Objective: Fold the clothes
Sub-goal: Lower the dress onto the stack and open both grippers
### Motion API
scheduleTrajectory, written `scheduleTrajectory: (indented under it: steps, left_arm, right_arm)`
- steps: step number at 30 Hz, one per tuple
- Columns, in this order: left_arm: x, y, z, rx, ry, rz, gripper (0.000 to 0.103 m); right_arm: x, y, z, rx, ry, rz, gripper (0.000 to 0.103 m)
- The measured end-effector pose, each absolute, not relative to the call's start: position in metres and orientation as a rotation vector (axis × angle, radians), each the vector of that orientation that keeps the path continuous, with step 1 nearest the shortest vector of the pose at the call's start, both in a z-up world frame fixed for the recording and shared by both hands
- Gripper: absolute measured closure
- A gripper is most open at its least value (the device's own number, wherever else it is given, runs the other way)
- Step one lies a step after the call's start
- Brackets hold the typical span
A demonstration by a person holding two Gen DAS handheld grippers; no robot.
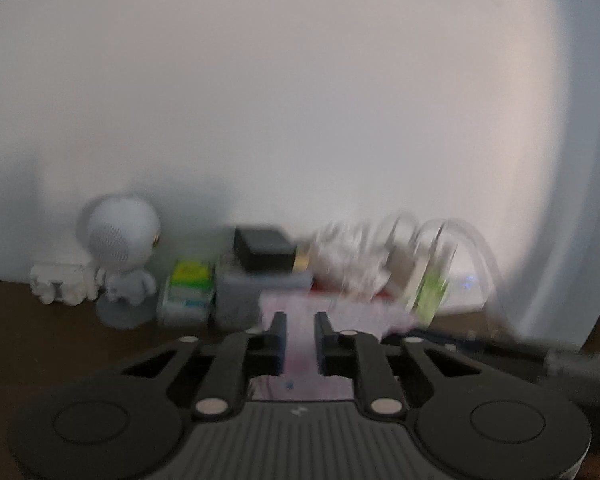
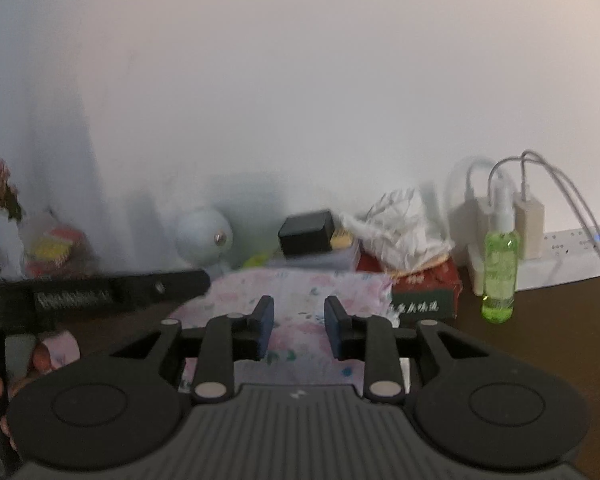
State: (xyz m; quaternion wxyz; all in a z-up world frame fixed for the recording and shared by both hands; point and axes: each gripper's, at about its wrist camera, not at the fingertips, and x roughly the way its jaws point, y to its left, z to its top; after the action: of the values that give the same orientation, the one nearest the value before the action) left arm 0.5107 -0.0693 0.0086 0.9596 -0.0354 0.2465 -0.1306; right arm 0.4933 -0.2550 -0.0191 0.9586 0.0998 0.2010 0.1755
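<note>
At lower centre of both views, the pink floral garment (image 2: 300, 292) lies on the brown surface (image 2: 540, 320) w/ left gripper (image 1: 300, 338) & right gripper (image 2: 299, 326) jaws apart over it, holding nothing; looks thin, light, floppy, so prob. best pinched at hem/corners.

Black linkage gripper (image 2: 299, 326) with blue pads (image 2: 266, 330), silver rivets, ribbed grey base; seemingly bare fingers left

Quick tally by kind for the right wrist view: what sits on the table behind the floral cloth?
Green spray bottle: 1
Tissue box: 1
Black box: 1
Round white figure: 1
Plug adapters: 2
Power strip: 1
Total: 7
</note>
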Motion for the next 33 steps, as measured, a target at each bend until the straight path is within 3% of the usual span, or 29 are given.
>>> scheduleTrajectory:
  steps: [10,12,14,16,17,20,22,23,33]
  left_arm:
    - [0.515,-0.055,-0.01,-0.147,0.55,-0.262,0.092]
    - [0.509,-0.05,-0.002,-0.168,0.525,-0.264,0.082]
    - [0.501,-0.049,0.007,-0.167,0.498,-0.246,0.052]
    - [0.49,-0.047,0.016,-0.157,0.467,-0.23,0.039]
    - [0.483,-0.045,0.02,-0.149,0.459,-0.225,0.028]
    - [0.459,-0.039,0.03,-0.141,0.431,-0.197,0.01]
    - [0.441,-0.036,0.034,-0.126,0.402,-0.188,0.004]
    - [0.431,-0.035,0.037,-0.114,0.396,-0.187,0.0]
    - [0.334,-0.034,0.043,-0.065,0.496,-0.228,0.0]
  right_arm:
    - [0.494,-0.243,-0.027,0.181,0.425,0.357,0.072]
    - [0.487,-0.247,-0.02,0.191,0.393,0.363,0.05]
    - [0.479,-0.249,-0.011,0.184,0.37,0.364,0.039]
    - [0.468,-0.252,-0.003,0.172,0.352,0.368,0.035]
    - [0.462,-0.253,0.001,0.171,0.349,0.368,0.03]
    - [0.441,-0.255,0.013,0.165,0.339,0.361,0.016]
    - [0.424,-0.254,0.021,0.154,0.335,0.35,0.002]
    - [0.415,-0.254,0.024,0.151,0.335,0.346,0.0]
    - [0.328,-0.257,0.036,0.194,0.449,0.325,0.0]
